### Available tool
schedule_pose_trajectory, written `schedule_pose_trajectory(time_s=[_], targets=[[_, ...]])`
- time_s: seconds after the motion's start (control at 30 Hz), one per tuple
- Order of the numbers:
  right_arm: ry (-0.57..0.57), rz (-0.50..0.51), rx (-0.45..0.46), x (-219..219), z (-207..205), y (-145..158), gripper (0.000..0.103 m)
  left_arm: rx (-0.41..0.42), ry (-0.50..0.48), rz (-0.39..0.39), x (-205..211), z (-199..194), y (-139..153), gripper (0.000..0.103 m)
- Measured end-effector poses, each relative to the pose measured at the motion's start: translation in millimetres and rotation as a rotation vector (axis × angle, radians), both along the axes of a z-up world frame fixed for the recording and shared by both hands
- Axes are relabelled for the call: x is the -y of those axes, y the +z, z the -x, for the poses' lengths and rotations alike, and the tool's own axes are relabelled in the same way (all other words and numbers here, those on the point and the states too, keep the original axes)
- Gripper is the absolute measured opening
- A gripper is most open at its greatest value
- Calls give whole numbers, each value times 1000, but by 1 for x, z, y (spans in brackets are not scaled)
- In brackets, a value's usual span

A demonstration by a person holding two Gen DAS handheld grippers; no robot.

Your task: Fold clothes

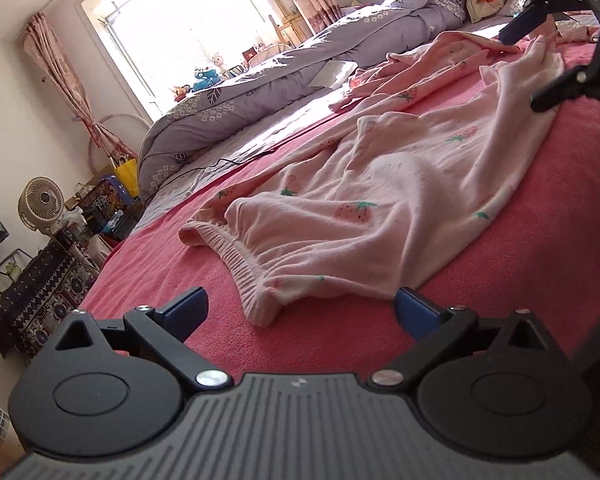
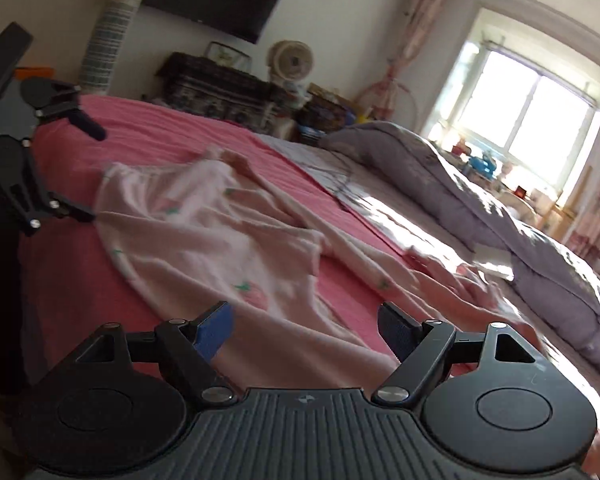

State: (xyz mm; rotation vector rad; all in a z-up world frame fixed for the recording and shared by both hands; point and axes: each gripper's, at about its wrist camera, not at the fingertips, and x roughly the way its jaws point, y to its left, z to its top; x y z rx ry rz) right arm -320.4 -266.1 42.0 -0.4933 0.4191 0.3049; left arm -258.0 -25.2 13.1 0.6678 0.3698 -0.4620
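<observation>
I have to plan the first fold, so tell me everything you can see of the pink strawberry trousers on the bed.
The trousers are pale pink, soft and fleecy-looking, printed with pink strawberries with green leaves. A ribbed elastic waistband lies nearest the left gripper. They lie rumpled and unfolded on the red blanket, stretching away toward the right gripper. Both grippers are open and neither pinches the cloth. Their far end meets another pink garment.

No readable text anywhere. Colourful printed box (image 1: 105,196) by the bed foot: graphics only, lettering too blurred to make out. Small red item (image 2: 521,191) on the windowsill: no legible mark. Pale paper (image 1: 334,73) on the duvet: blank from here.
</observation>
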Motion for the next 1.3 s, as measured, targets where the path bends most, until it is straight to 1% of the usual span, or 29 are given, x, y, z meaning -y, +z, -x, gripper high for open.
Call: schedule_pose_trajectory(time_s=[0.03, 0.1, 0.17, 0.2, 0.23, 0.27, 0.33, 0.37, 0.4, 0.53, 0.6, 0.63, 0.7, 0.73, 0.77, 0.8, 0.83, 0.87, 0.9, 0.93, 0.97, 1.0, 1.07, 1.1, 1.13, 1.17, 1.2, 1.27, 1.3], targets=[[82, 16, -7, -27, 0, -4, 80, 1, 4, 3, -6, 0, 2, 101], [203, 60, -17, -76, -4, -14, 80, 2, 14, 12, -20, 0, 7, 101], [243, 93, 2, -108, -11, -21, 77, 2, 19, 9, -29, -2, 8, 101], [245, 102, 3, -127, -18, -26, 65, 5, 21, 2, -32, -3, 8, 101], [227, 114, 4, -137, -26, -29, 56, 12, 22, -8, -35, -5, 7, 101], [209, 126, 5, -146, -34, -33, 41, 17, 17, -12, -36, -7, 6, 101], [170, 119, 34, -155, -44, -29, 30, 27, 3, -8, -35, -11, 3, 101], [144, 108, 46, -156, -49, -25, 14, 30, -6, -3, -33, -14, 1, 101], [119, 97, 58, -158, -54, -21, 13, 33, -16, 2, -31, -16, -1, 101], [62, -7, 55, -138, -70, 10, 12, 113, -85, 25, -13, -24, -6, 101], [47, -41, 57, -128, -71, 21, 11, 203, -76, 13, 2, -28, -9, 101], [47, -51, 51, -125, -70, 24, 11, 278, -57, -5, 10, -29, -13, 101], [47, -55, 39, -121, -68, 27, 11, 397, -38, -47, 23, -32, -20, 99], [47, -50, 34, -119, -67, 27, 11, 425, -41, -68, 28, -33, -23, 97], [45, -45, 26, -117, -64, 24, 11, 434, -46, -87, 32, -35, -26, 88], [47, -41, 16, -117, -62, 21, 11, 427, -55, -94, 34, -36, -29, 76], [48, -36, 5, -116, -59, 18, 11, 413, -58, -90, 33, -37, -29, 70], [50, -38, 1, -117, -53, 14, 14, 398, -62, -85, 32, -38, -30, 60], [52, -40, -4, -116, -53, 12, 21, 383, -66, -79, 31, -39, -30, 53], [53, -31, -7, -118, -50, 8, 29, 393, -44, -80, 28, -40, -30, 51], [55, -22, -10, -119, -48, 5, 51, 404, -20, -82, 26, -42, -30, 50], [56, -13, -13, -121, -46, 1, 66, 405, -1, -76, 23, -45, -28, 50], [52, 70, 16, -129, -48, -9, 67, 393, 30, -53, 17, -51, -22, 47], [43, 119, 35, -134, -49, -15, 59, 385, 33, -43, 15, -53, -19, 43], [35, 153, 46, -136, -53, -21, 47, 376, 35, -33, 13, -54, -16, 40], [19, 153, 39, -137, -59, -23, 11, 368, 37, -23, 12, -55, -13, 34], [2, 152, 31, -138, -64, -26, 6, 380, 35, -36, 13, -54, -12, 28], [-1, 119, 53, -137, -67, -19, 5, 428, 28, -67, 11, -54, -5, 23], [2, 92, 81, -136, -64, -11, 5, 446, 31, -70, 8, -52, 2, 23]])
